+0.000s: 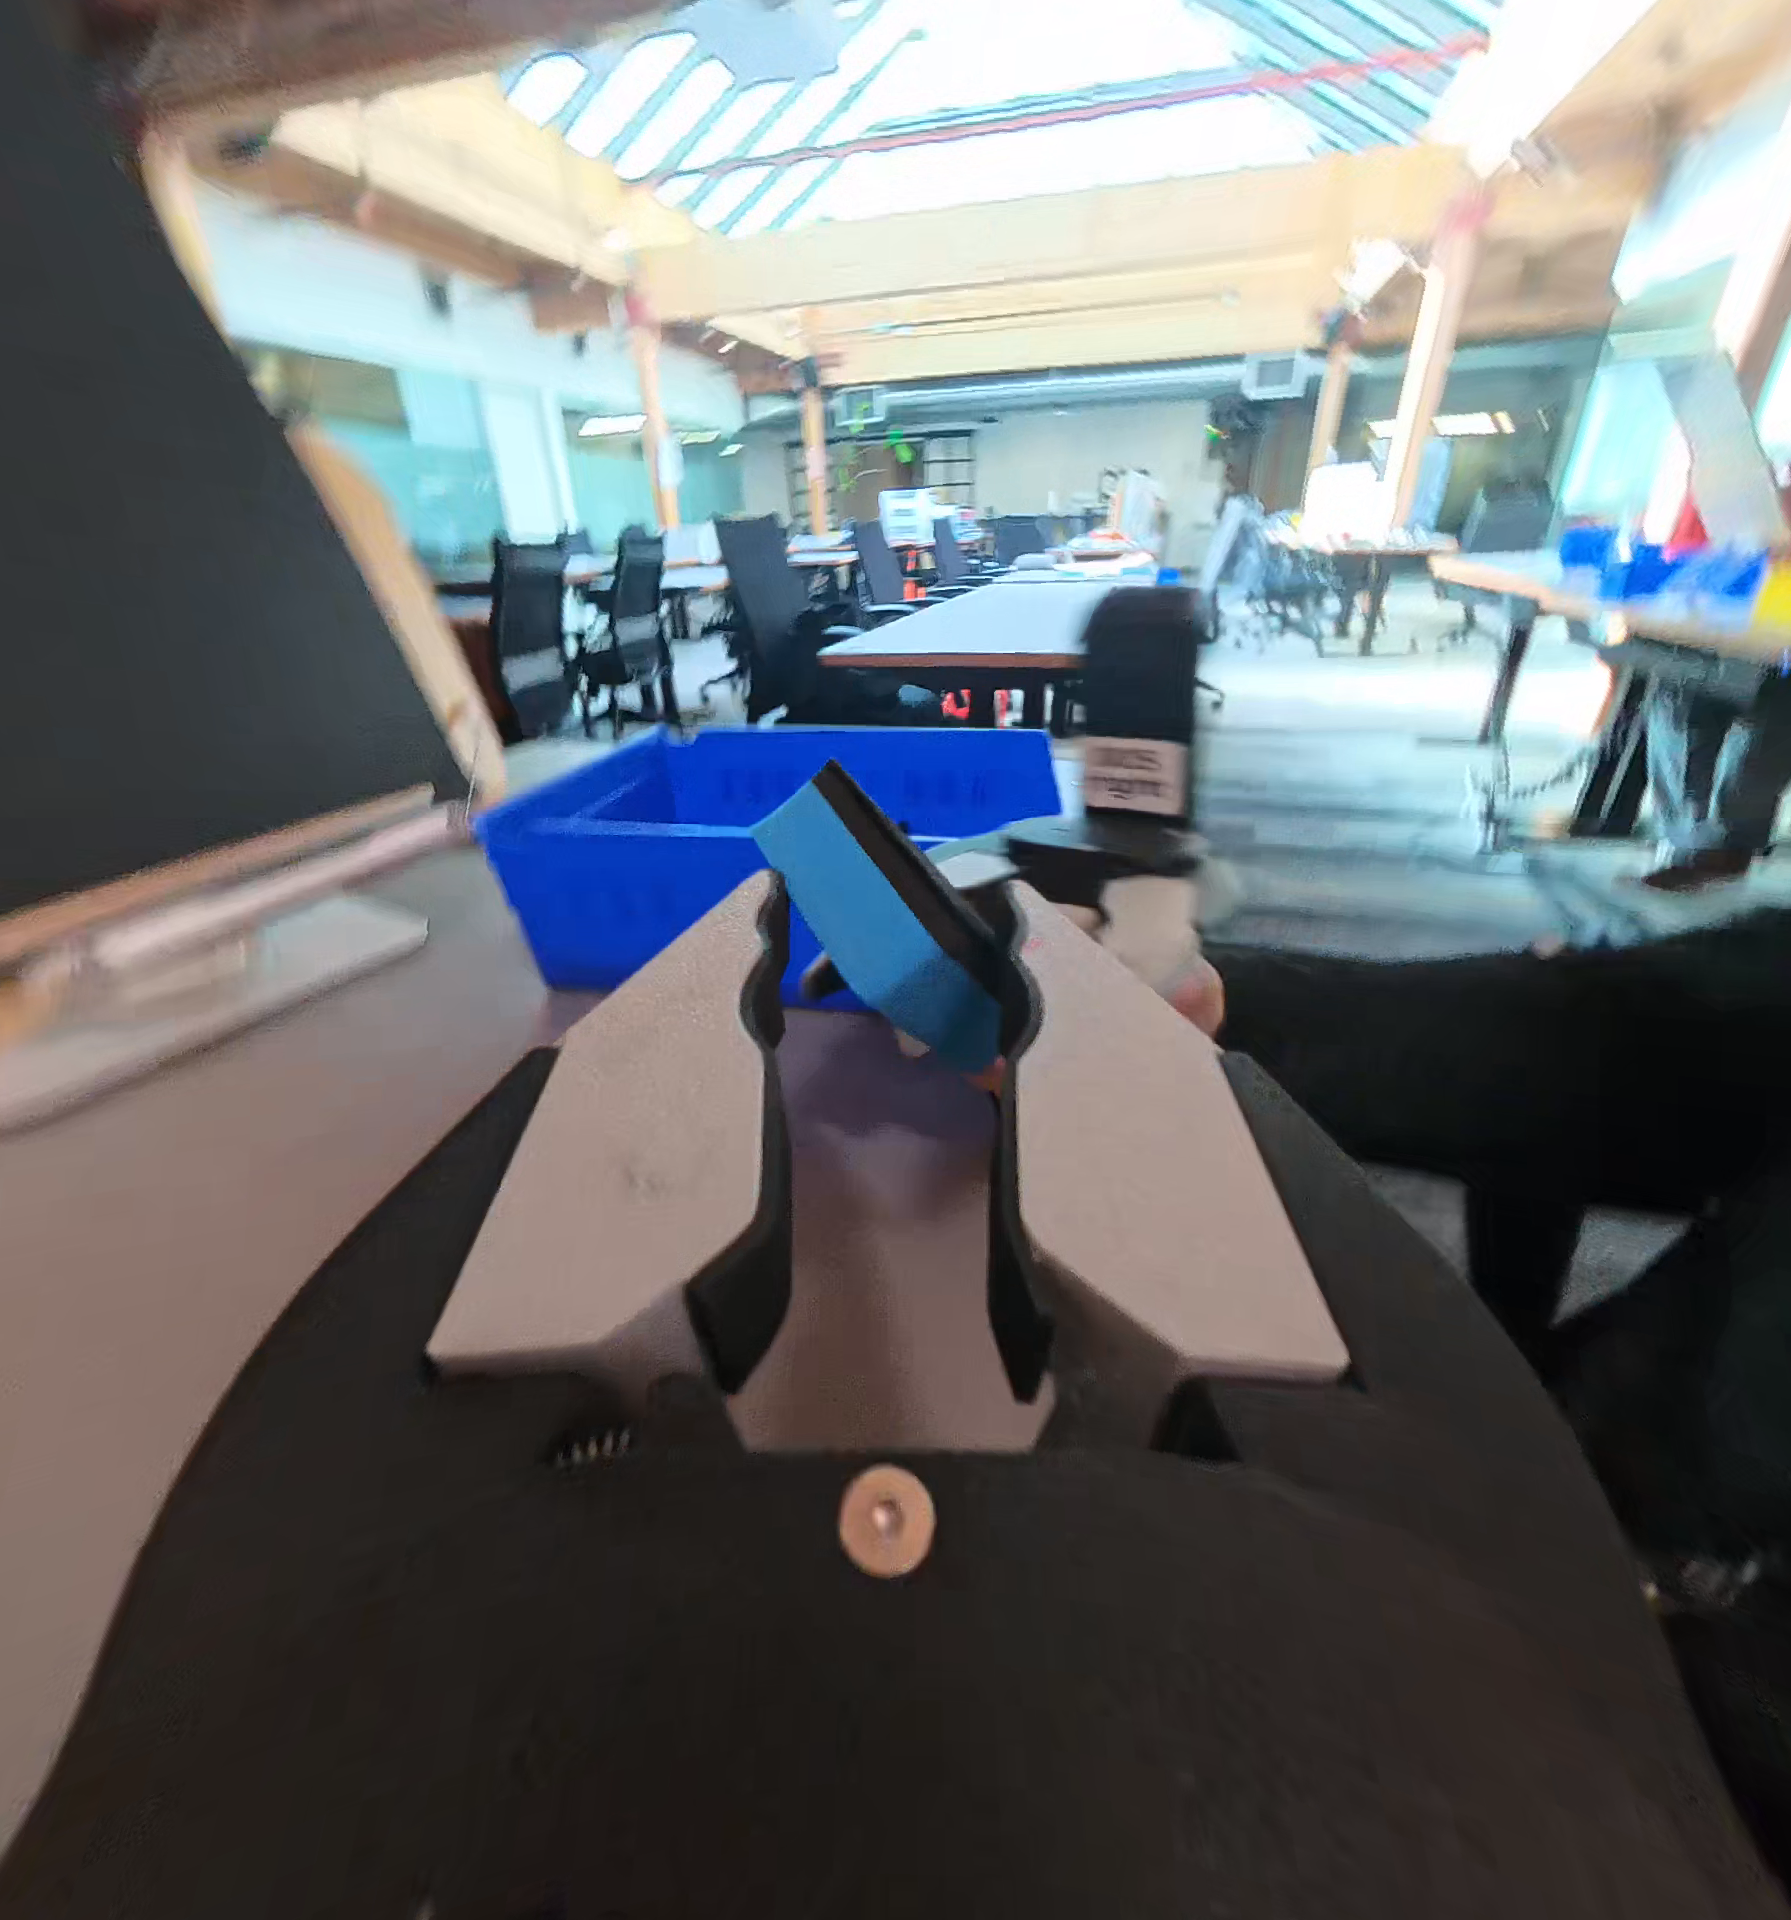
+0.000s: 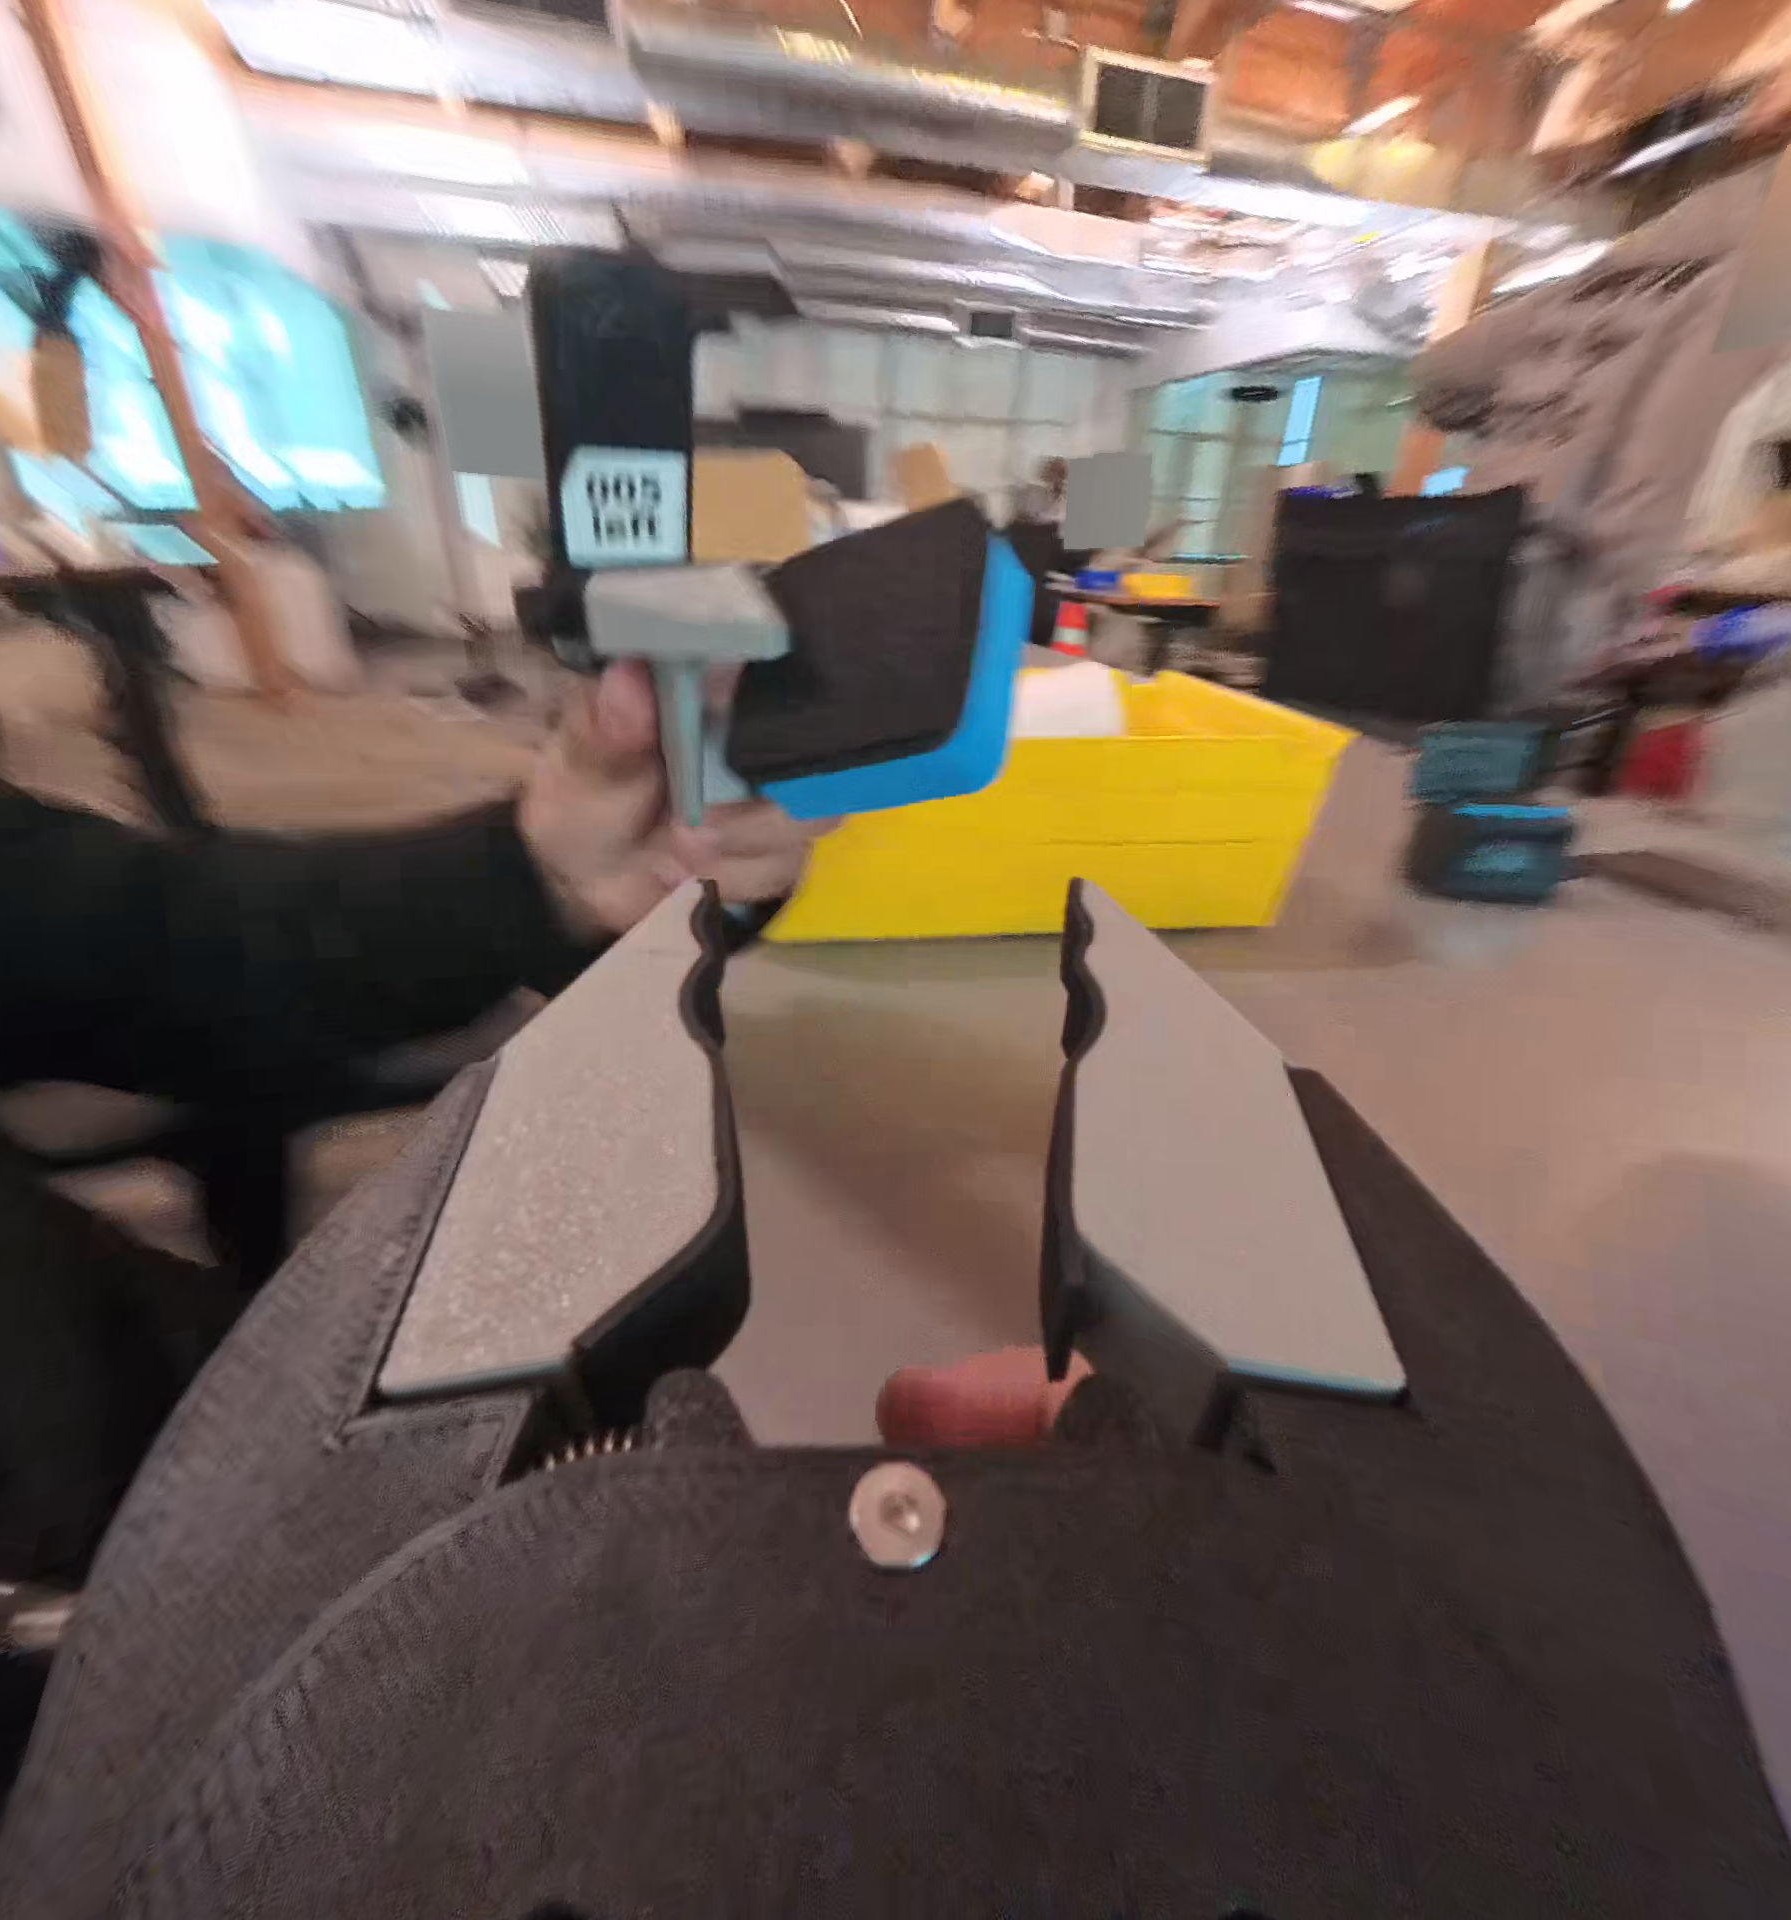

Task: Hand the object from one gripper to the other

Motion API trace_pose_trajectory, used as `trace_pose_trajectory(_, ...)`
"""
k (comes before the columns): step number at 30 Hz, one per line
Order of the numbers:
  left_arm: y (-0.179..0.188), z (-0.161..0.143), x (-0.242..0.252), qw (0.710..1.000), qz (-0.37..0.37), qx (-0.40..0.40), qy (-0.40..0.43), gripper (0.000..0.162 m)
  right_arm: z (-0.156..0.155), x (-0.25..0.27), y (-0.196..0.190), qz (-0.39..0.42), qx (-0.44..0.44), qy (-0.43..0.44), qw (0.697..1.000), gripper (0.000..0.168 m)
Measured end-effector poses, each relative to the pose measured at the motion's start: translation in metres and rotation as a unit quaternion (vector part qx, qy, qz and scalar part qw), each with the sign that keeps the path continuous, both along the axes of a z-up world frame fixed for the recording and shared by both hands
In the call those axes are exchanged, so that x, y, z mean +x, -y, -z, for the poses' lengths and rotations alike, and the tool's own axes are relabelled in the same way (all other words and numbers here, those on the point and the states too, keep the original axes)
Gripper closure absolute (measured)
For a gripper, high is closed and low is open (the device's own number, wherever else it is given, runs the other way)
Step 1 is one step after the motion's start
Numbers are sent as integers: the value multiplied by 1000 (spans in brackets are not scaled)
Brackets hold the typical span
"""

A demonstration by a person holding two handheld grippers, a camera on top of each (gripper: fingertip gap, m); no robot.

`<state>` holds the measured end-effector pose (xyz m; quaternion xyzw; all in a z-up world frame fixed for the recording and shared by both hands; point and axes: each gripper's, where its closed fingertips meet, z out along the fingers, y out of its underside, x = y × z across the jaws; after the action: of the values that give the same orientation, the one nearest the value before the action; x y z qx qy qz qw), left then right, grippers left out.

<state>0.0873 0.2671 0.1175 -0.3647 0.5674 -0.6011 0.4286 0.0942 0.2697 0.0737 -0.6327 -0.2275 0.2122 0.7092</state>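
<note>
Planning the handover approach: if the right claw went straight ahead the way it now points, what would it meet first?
Probably the yellow bin, straight ahead of the open right claw. The blue-and-black sponge held by the left claw sits above that line, though depth is unclear.

Open-plan office-workshop: rows of desks, black swivel chairs, skylit timber roof, parts bins.

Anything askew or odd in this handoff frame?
The blue-and-black sponge sits tilted in the left tongs, caught at one end, most of it sticking out. The right tongs are open and empty. Nothing spilled or damaged.
</note>
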Motion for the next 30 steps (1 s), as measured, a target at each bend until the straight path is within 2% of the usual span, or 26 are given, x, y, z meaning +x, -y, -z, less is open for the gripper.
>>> trace_pose_trajectory(2,28,-7,-13,996,43,65,44,125,-12,-1,8,-68,-28,-98,992,97)
trace_pose_trajectory(4,40,-15,-20,993,54,77,72,125,-32,-6,23,-133,-24,-160,978,101)
trace_pose_trajectory(7,40,-23,-21,992,33,86,89,125,-55,-22,45,-194,-12,-170,966,113)
trace_pose_trajectory(9,47,-22,-21,991,43,92,86,125,-65,-29,51,-195,-6,-164,967,116)
trace_pose_trajectory(10,49,-21,-20,990,39,101,86,125,-68,-31,51,-188,-5,-163,968,126)
trace_pose_trajectory(11,51,-20,-19,989,33,111,88,126,-70,-29,49,-172,-5,-164,971,145)
trace_pose_trajectory(16,45,-17,-6,993,-28,109,37,127,-72,-18,43,-134,-37,-144,980,149)
trace_pose_trajectory(18,43,-15,-1,995,-46,92,6,127,-73,-14,43,-107,-29,-110,988,149)
trace_pose_trajectory(20,37,-5,3,993,-64,78,-59,124,-72,-9,41,-57,-18,-52,997,149)
trace_pose_trajectory(23,38,12,0,986,-46,57,-147,105,-76,2,40,43,29,59,997,149)
trace_pose_trajectory(26,31,17,-3,981,-64,83,-165,102,-79,11,47,124,79,199,969,150)
trace_pose_trajectory(28,22,13,-5,976,-99,126,-150,110,-79,10,56,148,111,291,939,149)
trace_pose_trajectory(30,28,13,-9,971,-93,165,-143,113,-78,2,68,154,153,379,900,149)
